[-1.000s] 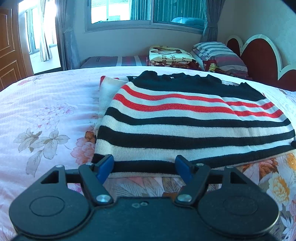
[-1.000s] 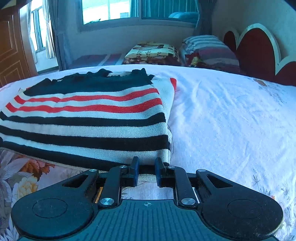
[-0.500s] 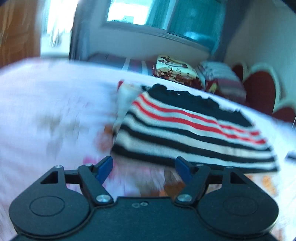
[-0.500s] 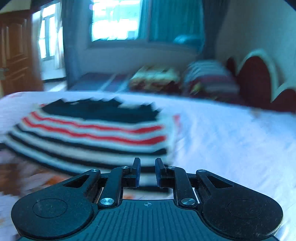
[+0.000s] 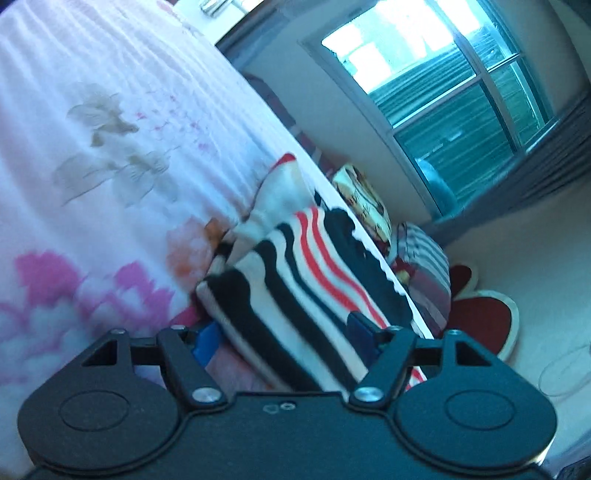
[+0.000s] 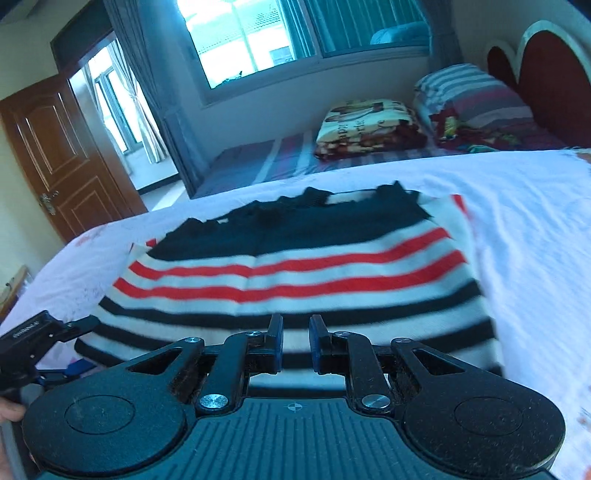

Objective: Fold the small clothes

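A folded sweater [image 6: 295,280] with black, white and red stripes lies flat on the bed. My left gripper [image 5: 282,338] is rolled onto its side and open. The sweater's [image 5: 295,295] near corner sits between its blue fingers [image 5: 207,341], one below the fabric and one above. I see no squeeze on the cloth. From the right wrist view the left gripper [image 6: 79,347] shows at the sweater's near left corner. My right gripper [image 6: 296,343] hovers over the near hem with only a narrow gap between its fingers and nothing in it.
The bed carries a white and pink floral sheet [image 5: 110,147]. A folded printed blanket [image 6: 369,125] and striped pillows [image 6: 472,96] lie at its far side by a red headboard [image 6: 546,74]. A wooden door [image 6: 62,158] stands at the left and a window [image 6: 295,33] behind.
The left gripper has rolled onto its side and moved in, so the sweater's corner now lies between its fingers. The right gripper has lifted off the hem and sees the sweater from higher.
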The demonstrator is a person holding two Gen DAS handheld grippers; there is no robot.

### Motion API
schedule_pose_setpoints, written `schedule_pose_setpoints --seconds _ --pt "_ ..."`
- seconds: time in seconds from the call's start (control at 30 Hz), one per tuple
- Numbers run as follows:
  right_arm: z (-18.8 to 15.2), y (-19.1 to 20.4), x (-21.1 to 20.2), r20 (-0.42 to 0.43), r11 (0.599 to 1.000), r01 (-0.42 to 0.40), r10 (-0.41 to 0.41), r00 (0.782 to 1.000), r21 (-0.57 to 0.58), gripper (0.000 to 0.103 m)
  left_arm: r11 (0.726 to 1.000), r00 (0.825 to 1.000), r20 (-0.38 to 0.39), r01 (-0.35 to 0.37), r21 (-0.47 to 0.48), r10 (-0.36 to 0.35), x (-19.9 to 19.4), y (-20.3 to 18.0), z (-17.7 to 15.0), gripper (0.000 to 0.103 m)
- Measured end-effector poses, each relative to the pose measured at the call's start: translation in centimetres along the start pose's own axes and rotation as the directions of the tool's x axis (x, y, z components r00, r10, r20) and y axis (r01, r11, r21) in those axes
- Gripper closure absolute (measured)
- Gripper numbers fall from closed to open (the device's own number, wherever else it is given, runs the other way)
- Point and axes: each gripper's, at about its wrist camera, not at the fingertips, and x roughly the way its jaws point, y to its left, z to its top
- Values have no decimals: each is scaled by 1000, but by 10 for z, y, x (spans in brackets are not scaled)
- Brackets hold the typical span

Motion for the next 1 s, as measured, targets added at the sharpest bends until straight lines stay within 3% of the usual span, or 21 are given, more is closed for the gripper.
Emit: schedule_pose_setpoints --seconds 0.1,0.13,0.17,0.27,0.33,0.43,0.5,0.6,0.77,0.87,0.9,0.93,1.0 --pt "9 3 26 -8 1000 -22 22 1000 -2 87 1000 999 34 -7 -12 8 14 -5 6 38" --pt "11 3 36 -16 1000 -30 30 999 -9 87 1000 999 34 -21 -20 22 18 -6 7 50" --pt "13 5 45 -20 999 -34 34 999 -18 87 999 999 30 -41 -29 42 23 -6 10 70" --pt "18 12 66 -23 998 -48 47 999 -47 87 994 999 11 -31 -102 32 30 9 18 86" --pt "20 20 74 -16 996 -49 48 999 -80 87 994 1000 12 -2 -111 3 27 7 21 88" --pt "17 32 85 -11 987 -25 24 1000 -161 87 987 992 66 116 -111 -109 10 6 22 88" --pt "6 37 102 -60 970 -2 -13 998 -243 87 991 995 53 92 -97 -87 12 10 18 88" --pt "-8 45 105 -12 942 39 -46 999 -334 87 986 998 15 63 -153 -62 20 27 13 88" --pt "-10 50 102 8 933 64 -65 998 -355 89 991 998 10 63 -122 -62 19 26 14 88" --pt "2 51 81 115 950 65 -31 993 -305 89 992 998 2 65 -112 -65 20 26 17 88" --pt "5 52 80 98 950 43 -13 995 -311 99 992 998 1 64 -110 -65 20 26 17 88" --pt "7 54 80 88 949 28 -1 996 -313 103 992 998 2 64 -111 -64 20 26 17 88" --pt "8 57 84 70 944 48 -26 997 -327 103 991 998 3 62 -115 -62 22 24 19 88"
